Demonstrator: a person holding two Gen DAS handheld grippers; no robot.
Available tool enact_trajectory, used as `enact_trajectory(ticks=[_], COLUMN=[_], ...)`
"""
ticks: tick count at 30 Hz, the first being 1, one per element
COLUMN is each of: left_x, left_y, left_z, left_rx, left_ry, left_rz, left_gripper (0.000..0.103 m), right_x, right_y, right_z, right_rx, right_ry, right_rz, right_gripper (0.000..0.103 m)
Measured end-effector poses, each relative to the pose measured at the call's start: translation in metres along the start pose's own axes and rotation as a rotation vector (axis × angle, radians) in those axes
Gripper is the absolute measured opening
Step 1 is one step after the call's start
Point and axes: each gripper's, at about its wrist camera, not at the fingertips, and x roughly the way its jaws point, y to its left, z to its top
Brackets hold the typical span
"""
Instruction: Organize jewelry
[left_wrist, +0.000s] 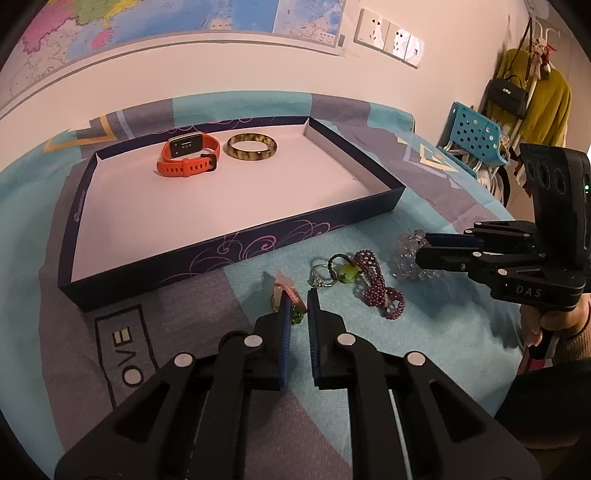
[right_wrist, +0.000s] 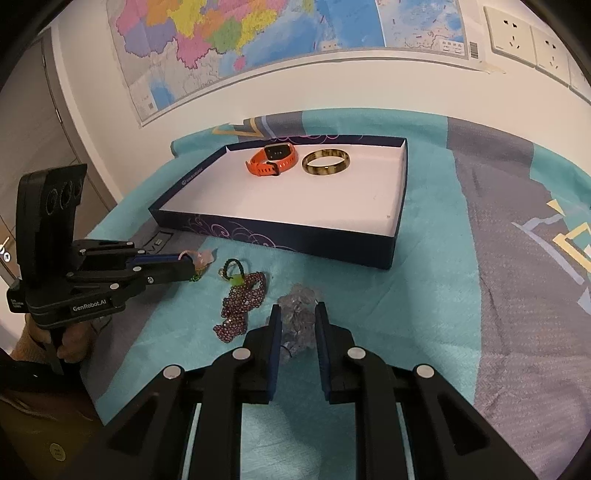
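Left gripper partly open astride pink bracelet; right gripper bracketing clear crystal bracelet, unclamped; looked light, slippery, floppy; best pinched across beads.

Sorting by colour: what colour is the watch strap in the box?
Orange, on the watch; clearest in the left wrist view.

Likely a bedroom — bedspread, wall map, hanging handbag.

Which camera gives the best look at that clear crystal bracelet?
The left wrist view: the crystal bracelet shows side-on, its clear beads distinct at the right gripper. In the right wrist view it is a blurry clump between the fingers.
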Motion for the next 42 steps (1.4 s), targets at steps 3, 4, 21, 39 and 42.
enact_trajectory(ticks=[3, 4, 21, 39, 42], left_x=[-0.005, -0.008, -0.025, -0.050, -0.051], left_y=[0.005, 0.007, 0.024, 0.030, 0.033], left_z=[-0.001, -0.001, 0.000, 0.024, 0.031], left_rx=[-0.025, -0.036, -0.083, -0.075, -0.073], left_ry=[-0.010, -0.019, -0.060, -0.144, -0.157], left_rz=[-0.023, -0.028, -0.016, 0.002, 0.002], left_gripper=[0.004, 0.004, 0.004, 0.004, 0.004], right_x=[-0.003, -0.004, -0.011, -0.012, -0.010], right_y=[0.000, 0.000, 0.006, 0.010, 0.012], right_z=[0.003, 0.003, 0.014, 0.042, 0.053], right_rx=[0.006, 0.008, 0.011, -0.007, -0.014], right_ry=[-0.011, -0.015, -0.046, -0.106, -0.121], right_rz=[0.013, 0.018, 0.047, 0.081, 0.089], right_gripper=[0.016, 0.016, 0.016, 0.016, 0.016])
